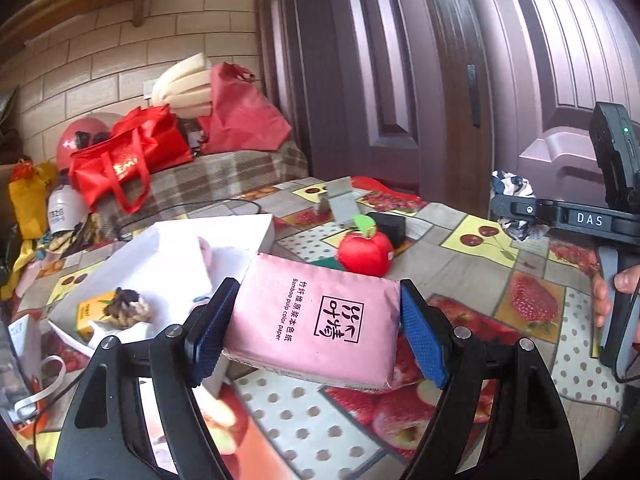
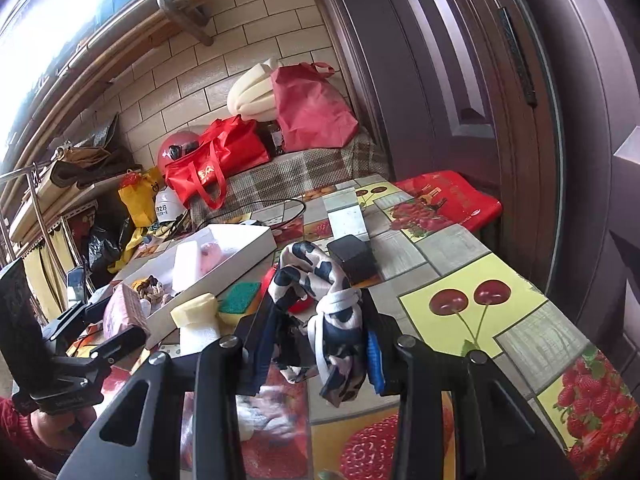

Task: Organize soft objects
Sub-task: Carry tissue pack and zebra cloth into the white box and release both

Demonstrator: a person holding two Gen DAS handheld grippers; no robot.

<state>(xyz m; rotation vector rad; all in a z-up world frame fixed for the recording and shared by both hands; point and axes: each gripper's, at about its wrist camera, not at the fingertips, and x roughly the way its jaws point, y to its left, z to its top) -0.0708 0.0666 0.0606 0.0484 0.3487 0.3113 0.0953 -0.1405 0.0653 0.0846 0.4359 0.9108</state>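
A pink tissue pack [image 1: 288,308] with black print hangs above the fruit-print tablecloth, and my left gripper [image 1: 316,324] is shut on it, one blue pad on each short side. It hovers beside the near corner of an open white box [image 1: 224,228], which holds a pink soft thing, a yellow packet and a brown braided item. My right gripper [image 2: 320,346] is shut on a black-and-white cow-print cloth [image 2: 316,280], which is lifted off the table and droops between the fingers. A red plush apple [image 1: 366,252] lies behind the pack.
A green-and-yellow sponge [image 2: 240,298] and a white foam roll [image 2: 198,320] lie by the box. A black cube [image 2: 352,258] and a grey stand [image 1: 340,204] sit further back. Red bags [image 1: 128,152] crowd the bench behind. A dark door stands to the right.
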